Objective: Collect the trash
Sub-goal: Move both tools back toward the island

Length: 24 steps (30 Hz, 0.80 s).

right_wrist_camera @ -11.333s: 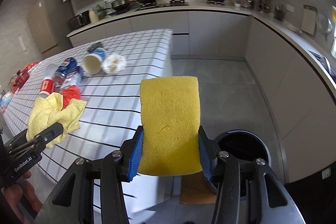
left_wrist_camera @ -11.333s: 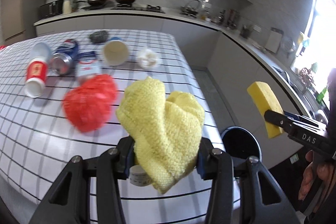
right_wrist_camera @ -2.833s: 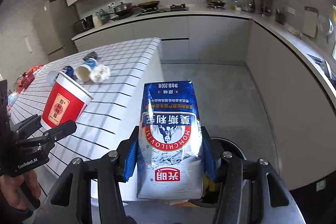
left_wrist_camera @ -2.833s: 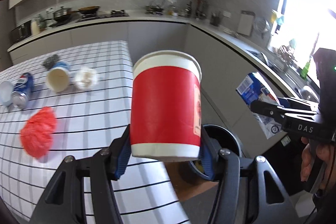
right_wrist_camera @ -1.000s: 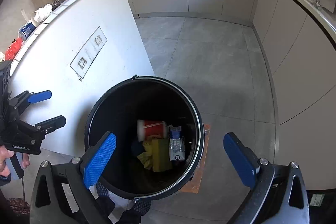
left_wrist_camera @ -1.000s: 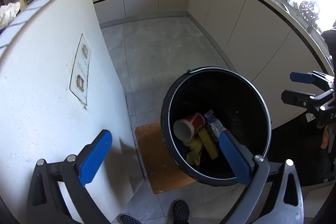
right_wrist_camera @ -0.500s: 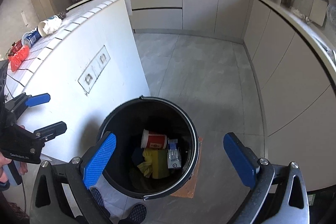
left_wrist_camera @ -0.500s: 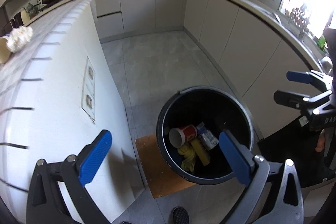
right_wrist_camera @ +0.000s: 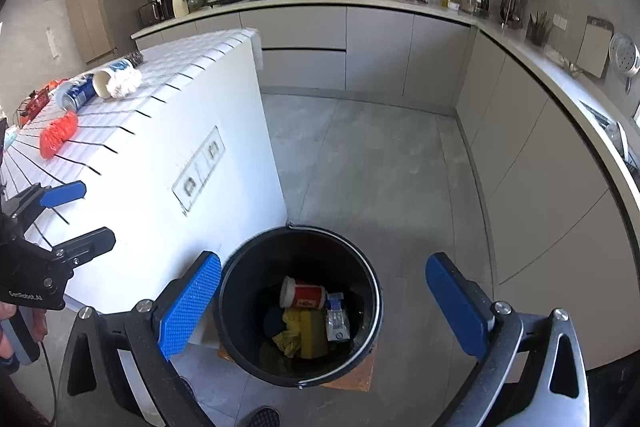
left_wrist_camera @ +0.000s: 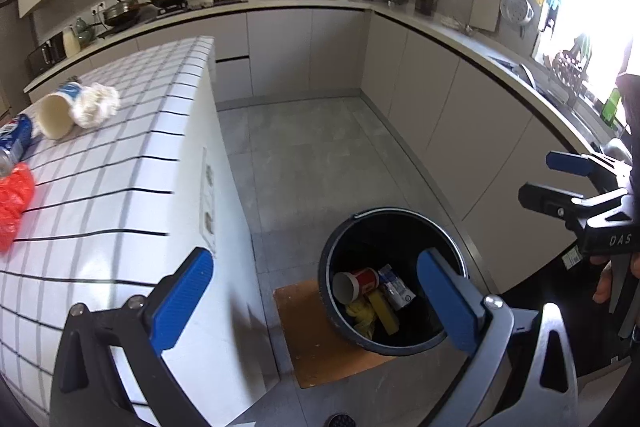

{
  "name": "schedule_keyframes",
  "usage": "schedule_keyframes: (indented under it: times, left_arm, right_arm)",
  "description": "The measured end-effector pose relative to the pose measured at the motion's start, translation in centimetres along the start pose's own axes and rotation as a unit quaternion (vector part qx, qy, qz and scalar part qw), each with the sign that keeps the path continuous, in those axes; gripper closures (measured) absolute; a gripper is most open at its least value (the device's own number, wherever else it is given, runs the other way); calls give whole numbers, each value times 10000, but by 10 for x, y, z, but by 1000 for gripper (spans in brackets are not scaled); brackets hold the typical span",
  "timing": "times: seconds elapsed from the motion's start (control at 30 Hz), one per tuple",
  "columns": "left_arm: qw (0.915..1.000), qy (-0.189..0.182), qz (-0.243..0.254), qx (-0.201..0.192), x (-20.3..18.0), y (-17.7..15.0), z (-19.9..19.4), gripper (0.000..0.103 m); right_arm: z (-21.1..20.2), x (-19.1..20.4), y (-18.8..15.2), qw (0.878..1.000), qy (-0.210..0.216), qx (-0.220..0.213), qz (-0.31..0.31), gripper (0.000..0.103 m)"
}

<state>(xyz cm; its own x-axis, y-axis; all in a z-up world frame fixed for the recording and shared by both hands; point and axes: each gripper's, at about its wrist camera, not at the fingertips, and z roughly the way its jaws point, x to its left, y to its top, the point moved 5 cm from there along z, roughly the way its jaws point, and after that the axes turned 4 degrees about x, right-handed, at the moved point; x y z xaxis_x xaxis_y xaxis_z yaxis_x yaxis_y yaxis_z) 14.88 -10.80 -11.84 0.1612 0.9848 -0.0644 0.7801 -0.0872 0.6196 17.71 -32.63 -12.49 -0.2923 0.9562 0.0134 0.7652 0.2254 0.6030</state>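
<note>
A black bin stands on the floor beside the tiled island. Inside lie a red paper cup, a blue milk carton, a yellow sponge and a yellow cloth. My left gripper is open and empty above the island's corner. My right gripper hangs open and empty over the bin. On the island remain a red mesh bag, a blue can, a tipped paper cup and a crumpled white tissue.
The bin rests on a brown mat. Grey floor lies open between the island and the L-shaped counter cabinets. A dark scrubber sits at the island's far end. A shoe tip shows by the bin.
Both grippers have risen and tilted up from the bin, so the island top and its leftover trash have come back into view. Both stay open.
</note>
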Motion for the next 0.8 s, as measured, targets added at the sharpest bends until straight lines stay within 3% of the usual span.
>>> schedule_keyframes:
  times: [0.4,0.8]
  left_arm:
    - [9943,676,-683,-465,80,-8,-59,0]
    - [9769,1438,-1400,-738,165,-36,-106,0]
  right_arm:
    - [-29,70,32,9978,483,-405,-219,0]
    - [-34,160,58,9899,1008,-655,-750,0]
